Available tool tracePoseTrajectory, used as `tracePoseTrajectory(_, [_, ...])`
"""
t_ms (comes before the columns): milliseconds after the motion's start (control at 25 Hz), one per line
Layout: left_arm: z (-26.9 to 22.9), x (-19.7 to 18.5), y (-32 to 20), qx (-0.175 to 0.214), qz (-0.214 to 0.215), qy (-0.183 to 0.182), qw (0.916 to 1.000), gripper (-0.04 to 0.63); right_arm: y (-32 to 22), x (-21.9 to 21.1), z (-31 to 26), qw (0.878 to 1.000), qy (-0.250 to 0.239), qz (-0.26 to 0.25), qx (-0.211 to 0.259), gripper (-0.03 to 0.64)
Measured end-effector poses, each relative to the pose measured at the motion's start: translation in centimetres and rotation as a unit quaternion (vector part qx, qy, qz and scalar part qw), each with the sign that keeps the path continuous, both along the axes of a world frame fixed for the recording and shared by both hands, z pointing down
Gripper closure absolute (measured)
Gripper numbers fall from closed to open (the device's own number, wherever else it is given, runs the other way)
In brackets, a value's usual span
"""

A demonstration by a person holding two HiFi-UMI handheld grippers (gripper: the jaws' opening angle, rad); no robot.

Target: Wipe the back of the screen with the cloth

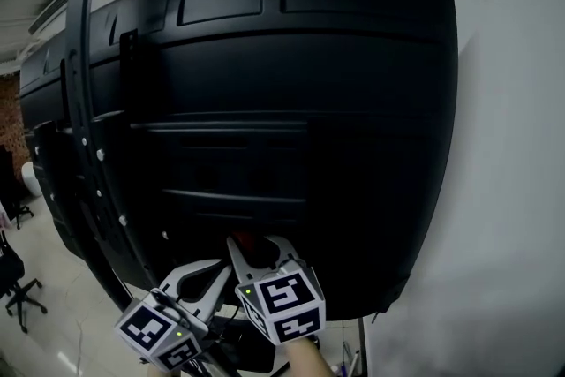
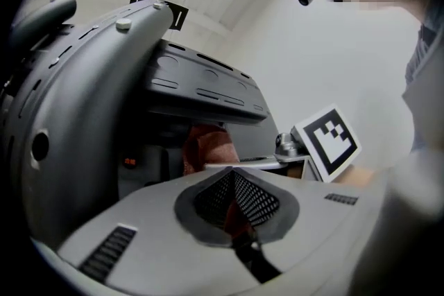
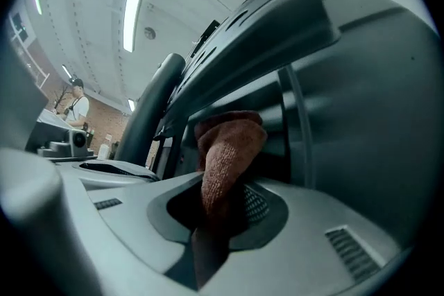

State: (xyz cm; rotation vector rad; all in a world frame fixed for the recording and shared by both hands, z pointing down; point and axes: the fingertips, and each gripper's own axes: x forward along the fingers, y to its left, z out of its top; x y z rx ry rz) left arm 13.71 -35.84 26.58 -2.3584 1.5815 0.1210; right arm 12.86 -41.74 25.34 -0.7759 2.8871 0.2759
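Note:
The screen's black ribbed back (image 1: 291,101) fills the head view. At its lower edge my right gripper (image 1: 258,250) is shut on a rust-brown cloth (image 1: 250,243), which touches the panel. In the right gripper view the cloth (image 3: 225,149) bulges out of the jaws of that gripper (image 3: 218,208) against the dark casing (image 3: 361,100). My left gripper (image 1: 216,274) sits just left of and below the right one, its jaws together. In the left gripper view a thin reddish sliver shows between the pads (image 2: 236,208), and I cannot tell what it is. The cloth (image 2: 207,143) lies beyond.
A white wall (image 1: 512,146) stands right of the screen. A curved dark frame with bolts (image 1: 84,128) runs down the screen's left side. An office chair (image 1: 18,282) is on the floor at far left. A person (image 3: 75,107) stands far off.

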Motion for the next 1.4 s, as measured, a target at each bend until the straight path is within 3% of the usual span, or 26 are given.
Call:
tracePoseTrajectory(280, [0.2, -0.1, -1.0, -0.005, 0.014, 0.013, 0.9998, 0.583, -0.9, 1.8, -0.4, 0.999, -0.01, 0.039, 0.021, 0.546])
tracePoseTrajectory(400, [0.0, 1.3, -1.7, 0.0, 0.031, 0.02, 0.9993, 0.583, -1.0, 4.8, -1.1, 0.998, -0.022, 0.057, 0.033, 0.546])
tracePoseTrajectory(600, [-0.3, 5.6, -3.4, 0.004, 0.056, -0.003, 0.9984, 0.583, -1.8, 11.2, -2.1, 0.993, -0.031, 0.104, 0.046, 0.546])
tracePoseTrajectory(720, [-0.4, 8.1, -4.2, 0.006, 0.078, 0.009, 0.9969, 0.583, -2.7, 15.1, -2.2, 0.989, -0.029, 0.136, 0.054, 0.546])
tracePoseTrajectory(1080, [-0.2, 15.1, -5.7, 0.004, 0.121, 0.014, 0.9926, 0.583, -5.0, 24.9, -1.1, 0.977, -0.028, 0.207, 0.039, 0.546])
tracePoseTrajectory(1400, [0.4, 17.3, -6.4, -0.006, 0.128, 0.012, 0.9917, 0.583, -7.5, 31.2, -0.2, 0.962, -0.037, 0.27, 0.012, 0.546])
